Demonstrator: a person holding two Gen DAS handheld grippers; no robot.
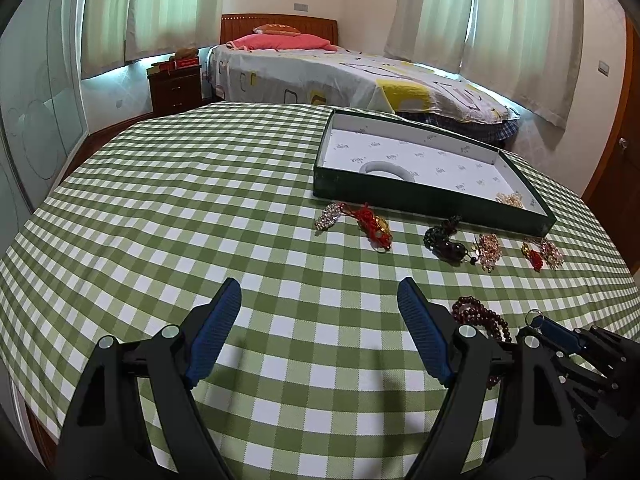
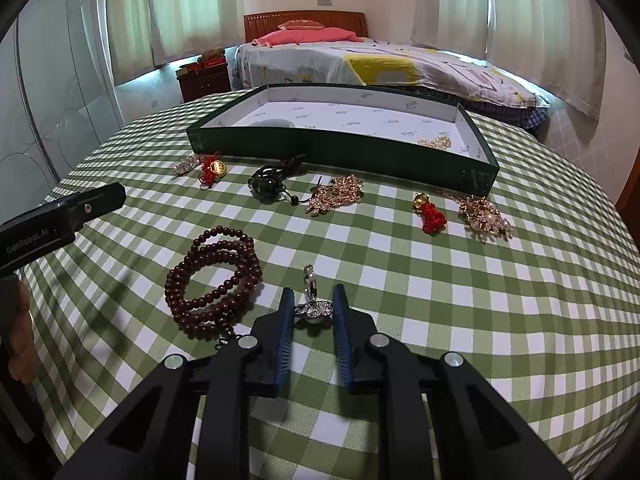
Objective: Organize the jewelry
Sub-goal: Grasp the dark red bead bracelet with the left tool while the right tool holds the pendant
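Two claws work over the checked desk. Nearest, the right claw is clenched on a silver charm keyring lying on the cloth beside the dark red beads. I judge it best to lift straight up, keeping the ring clear of the beads. The left claw hangs released over bare cloth. Only the left view shows the white bangle whole inside the green tray farther off.
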